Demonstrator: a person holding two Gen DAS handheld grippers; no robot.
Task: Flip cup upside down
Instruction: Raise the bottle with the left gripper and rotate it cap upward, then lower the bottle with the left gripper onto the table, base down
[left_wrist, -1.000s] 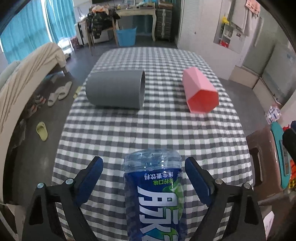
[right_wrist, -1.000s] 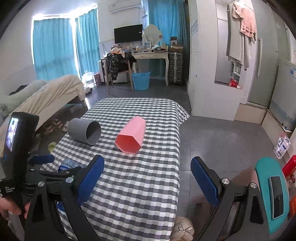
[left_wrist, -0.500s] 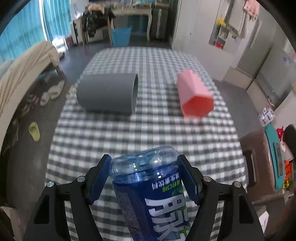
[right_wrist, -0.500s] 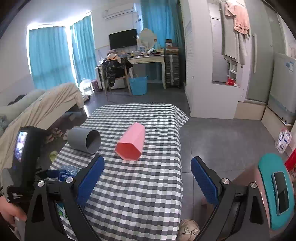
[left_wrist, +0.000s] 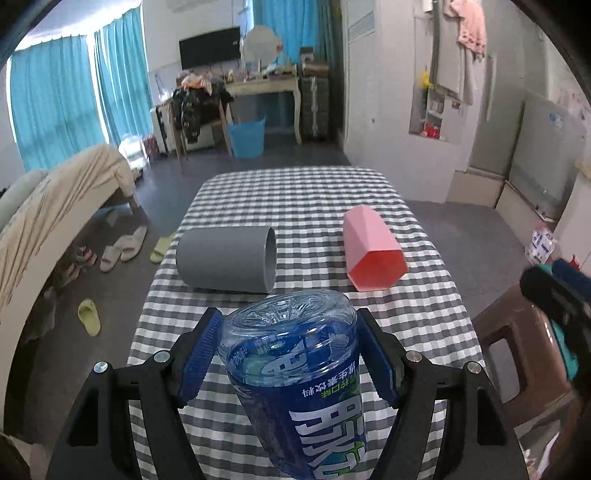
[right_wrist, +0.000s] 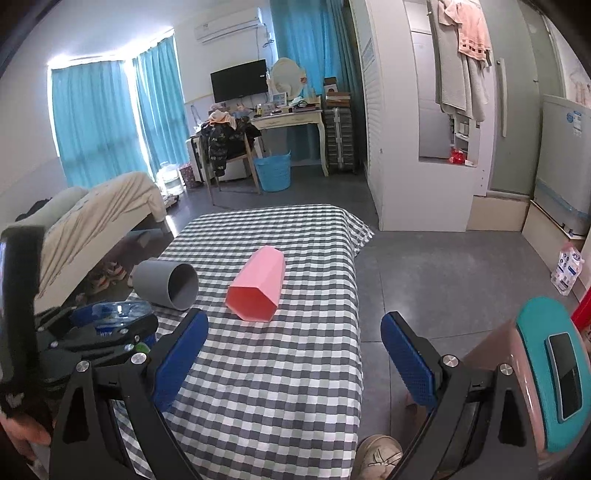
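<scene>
A clear blue plastic cup (left_wrist: 291, 373) with a printed label sits between the pads of my left gripper (left_wrist: 290, 332), which is shut on it. Its moulded base points away from the camera, and it is tilted over the near end of the checked table (left_wrist: 303, 199). A grey cup (left_wrist: 225, 258) and a pink faceted cup (left_wrist: 371, 251) lie on their sides further back. My right gripper (right_wrist: 293, 350) is open and holds nothing, over the table's right part. Its view shows the pink cup (right_wrist: 256, 284), the grey cup (right_wrist: 166, 282) and the blue cup (right_wrist: 118, 310) at left.
A brown stool (left_wrist: 517, 362) stands by the table's right edge, with a teal device (right_wrist: 546, 369) resting on it. A shoe (right_wrist: 376, 454) shows below the table edge. A bed (left_wrist: 48, 206) and slippers (left_wrist: 122, 247) are on the left.
My left gripper closed on the blue cup, then lifted and tilted it so the view swung up toward the room. The right gripper barely moved.
</scene>
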